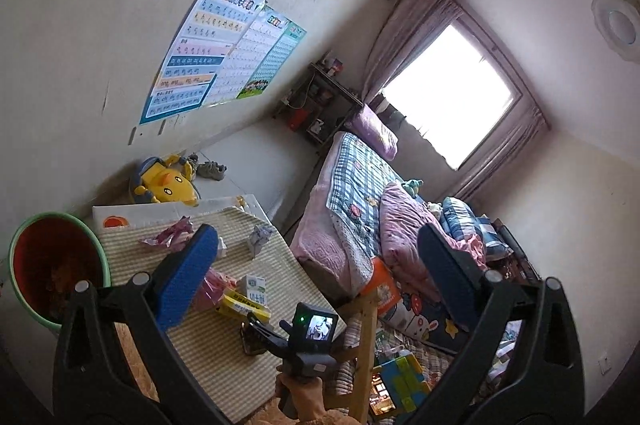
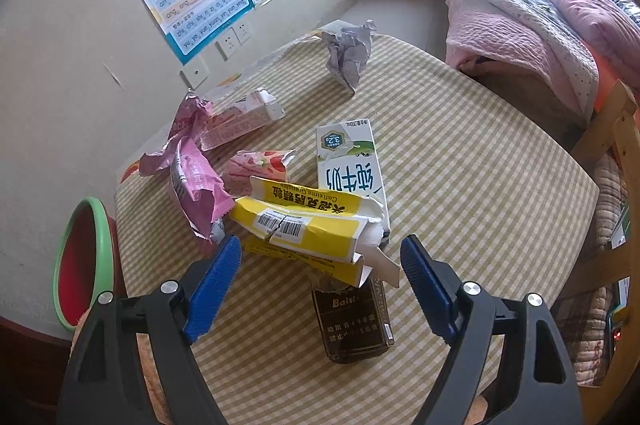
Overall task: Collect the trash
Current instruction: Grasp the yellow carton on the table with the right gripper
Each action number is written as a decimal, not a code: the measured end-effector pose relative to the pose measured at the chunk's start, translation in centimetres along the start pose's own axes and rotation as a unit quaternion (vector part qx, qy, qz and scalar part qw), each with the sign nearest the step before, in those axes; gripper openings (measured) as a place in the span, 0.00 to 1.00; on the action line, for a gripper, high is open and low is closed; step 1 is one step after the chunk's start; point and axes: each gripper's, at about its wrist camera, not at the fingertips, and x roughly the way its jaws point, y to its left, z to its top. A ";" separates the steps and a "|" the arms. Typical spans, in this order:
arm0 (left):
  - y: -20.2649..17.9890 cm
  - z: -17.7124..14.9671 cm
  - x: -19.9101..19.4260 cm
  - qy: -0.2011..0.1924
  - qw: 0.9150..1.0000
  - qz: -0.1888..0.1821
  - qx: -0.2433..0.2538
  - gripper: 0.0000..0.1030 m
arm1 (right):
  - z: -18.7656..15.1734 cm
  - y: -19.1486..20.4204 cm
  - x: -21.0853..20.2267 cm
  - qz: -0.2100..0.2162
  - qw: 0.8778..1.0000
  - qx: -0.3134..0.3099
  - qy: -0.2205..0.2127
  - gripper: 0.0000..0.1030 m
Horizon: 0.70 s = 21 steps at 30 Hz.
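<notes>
Hovering spread and empty, right gripper (image 2: 320, 283) sits over the brown packet (image 2: 352, 321) near the checked table's (image 2: 460, 185) near edge, bare cloth to its right, trash piled left-centre, red-lined bin (image 2: 82, 261) off the left edge; left gripper (image 1: 316, 277) spread, raised.

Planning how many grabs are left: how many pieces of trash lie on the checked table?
7, maybe more hidden: crumpled paper far, toothpaste box, pink wrapper left, strawberry packet, milk carton centre, yellow box, brown pack nearest.
</notes>
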 end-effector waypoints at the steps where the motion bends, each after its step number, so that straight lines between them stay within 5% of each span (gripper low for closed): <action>1: 0.1 0.0 0.1 -0.001 1.000 0.002 0.002 0.95 | 0.1 0.0 0.0 -0.001 1.000 -0.002 -0.001 0.77; 15: 1.2 1.0 1.0 0.002 0.999 -0.013 -0.047 0.95 | 1.8 0.4 0.0 -0.022 0.999 -0.040 -0.012 0.78; 17: 1.2 0.6 1.5 -0.015 1.000 0.019 -0.019 0.95 | 2.4 1.4 0.4 -0.041 0.996 -0.083 -0.001 0.88; 21: 3.8 -1.5 4.7 -0.011 0.994 0.102 0.020 0.95 | 2.7 3.8 2.4 -0.080 0.978 -0.188 0.032 0.89</action>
